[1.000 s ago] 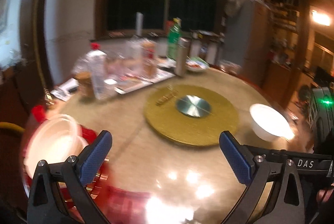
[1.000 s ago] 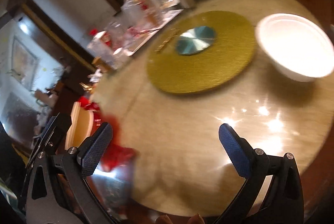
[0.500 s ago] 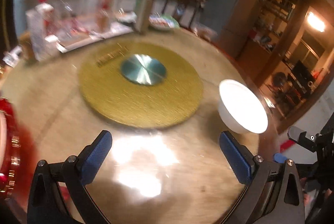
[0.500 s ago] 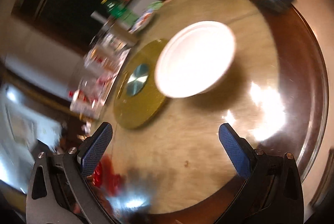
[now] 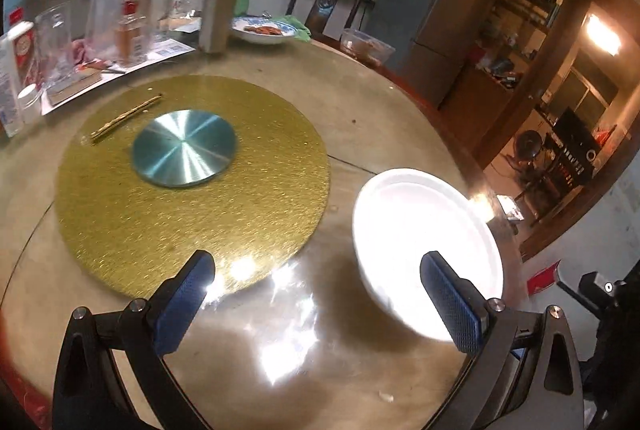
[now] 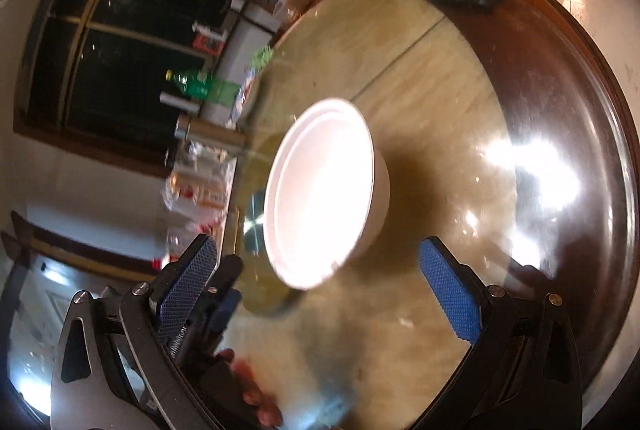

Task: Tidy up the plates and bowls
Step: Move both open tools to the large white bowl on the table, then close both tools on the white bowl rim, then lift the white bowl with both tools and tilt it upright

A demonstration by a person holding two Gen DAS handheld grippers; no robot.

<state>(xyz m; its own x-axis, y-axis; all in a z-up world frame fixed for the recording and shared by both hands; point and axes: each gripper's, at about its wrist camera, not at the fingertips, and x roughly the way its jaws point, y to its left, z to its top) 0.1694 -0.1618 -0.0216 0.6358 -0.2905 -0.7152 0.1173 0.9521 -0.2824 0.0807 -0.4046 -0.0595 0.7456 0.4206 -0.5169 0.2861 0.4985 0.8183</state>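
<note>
Glossy round dining table (image 5: 392, 117) is occupying a dim room, with a gold turntable mat (image 5: 192, 197) at its centre and bottles and clutter along the far edge. Left wrist view: the left gripper (image 5: 320, 304) is hovering with its jaws spread wide and nothing between them; the white bowl (image 5: 424, 242) is sitting upright on the table, ahead and to the right, its rim lying just behind the right-hand pad. Right wrist view: the right gripper (image 6: 320, 282) is likewise standing wide open and empty, and the white bowl (image 6: 324, 185) is lying almost straight ahead between the pad lines, not touched. Judgement: the right gripper is appearing better centred on the bowl.
</note>
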